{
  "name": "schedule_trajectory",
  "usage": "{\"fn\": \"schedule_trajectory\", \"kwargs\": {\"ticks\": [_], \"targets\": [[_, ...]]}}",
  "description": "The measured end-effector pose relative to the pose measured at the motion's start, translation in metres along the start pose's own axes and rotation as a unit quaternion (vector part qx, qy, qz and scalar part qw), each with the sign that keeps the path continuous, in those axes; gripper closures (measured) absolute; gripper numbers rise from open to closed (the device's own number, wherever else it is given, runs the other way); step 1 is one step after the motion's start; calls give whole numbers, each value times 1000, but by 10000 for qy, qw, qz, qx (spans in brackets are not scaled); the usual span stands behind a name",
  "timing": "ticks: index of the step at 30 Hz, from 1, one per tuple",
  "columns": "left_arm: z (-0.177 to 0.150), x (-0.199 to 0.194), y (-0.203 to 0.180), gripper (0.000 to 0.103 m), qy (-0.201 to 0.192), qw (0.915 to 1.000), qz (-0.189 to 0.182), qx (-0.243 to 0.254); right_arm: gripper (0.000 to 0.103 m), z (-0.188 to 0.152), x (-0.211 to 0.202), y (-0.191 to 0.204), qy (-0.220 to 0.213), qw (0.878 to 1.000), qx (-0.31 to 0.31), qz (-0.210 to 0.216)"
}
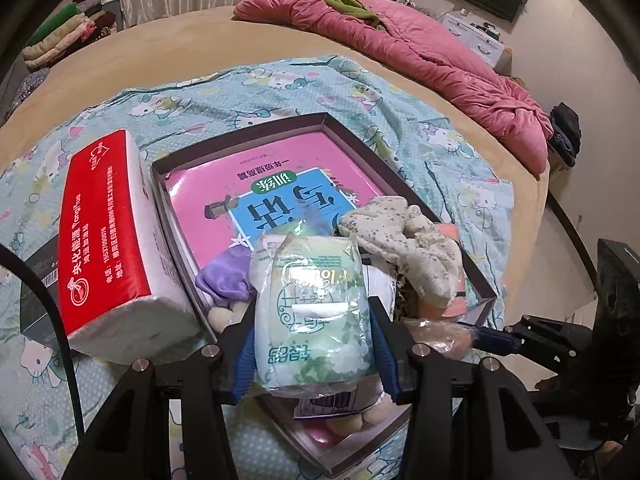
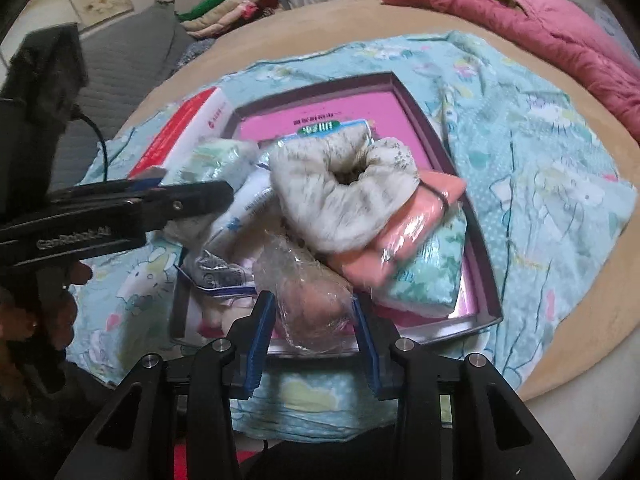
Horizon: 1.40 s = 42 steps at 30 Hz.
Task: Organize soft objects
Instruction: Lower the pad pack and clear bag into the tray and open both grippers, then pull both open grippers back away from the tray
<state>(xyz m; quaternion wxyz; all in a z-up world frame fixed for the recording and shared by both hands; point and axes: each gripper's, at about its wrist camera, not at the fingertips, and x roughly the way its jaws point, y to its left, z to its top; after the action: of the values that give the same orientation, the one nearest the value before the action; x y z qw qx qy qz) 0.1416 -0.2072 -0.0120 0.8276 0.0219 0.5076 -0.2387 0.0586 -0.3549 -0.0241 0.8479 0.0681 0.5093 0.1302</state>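
Tan bed [image 1: 248,36] w/ cartoon sheet [image 1: 420,128], pink quilt [image 1: 440,56].

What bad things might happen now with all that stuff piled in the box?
1. The green tissue pack in the left gripper is soft and slippery, so it might slide out.
2. The crinkly plastic bag between the right gripper pads might slip free or tear.
3. The pile at this end of the box is heaped high. Adding more could topple the speckled fuzzy cloth or the orange packet over the edge.
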Motion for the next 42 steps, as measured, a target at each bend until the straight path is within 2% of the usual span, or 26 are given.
{"fn": "schedule_trajectory", "kwargs": {"ticks": [6,8,10,12,19,29,32,37,42], "targets": [[-1,1,1,47,-22,10000,-15,-21,55,-1,1,-4,-2,9999,138,-3],[-1,1,2,45,-17,10000,-27,-43,48,-1,-1,-6,-17,9998,183,0],[0,1,3,40,-16,10000,-48,-75,46,-1,-4,-6,-75,9998,203,-4],[-1,2,5,38,-13,10000,-59,-75,46,0,-8,-5,-126,9997,202,-52],[-3,0,10,34,-51,9999,-53,-135,33,2,-23,-2,-271,9988,207,-362],[-6,-6,21,28,-135,9995,-78,-290,32,5,-41,5,-550,9964,184,-620],[-7,-10,24,19,-197,9992,-174,-314,29,4,-44,8,-581,9958,191,-675],[-9,-21,26,19,-325,9986,-177,-373,27,4,-54,11,-744,9930,315,-856],[-15,-40,22,18,-434,9987,-10,-274,27,5,-68,16,-958,9891,508,-996]]}}
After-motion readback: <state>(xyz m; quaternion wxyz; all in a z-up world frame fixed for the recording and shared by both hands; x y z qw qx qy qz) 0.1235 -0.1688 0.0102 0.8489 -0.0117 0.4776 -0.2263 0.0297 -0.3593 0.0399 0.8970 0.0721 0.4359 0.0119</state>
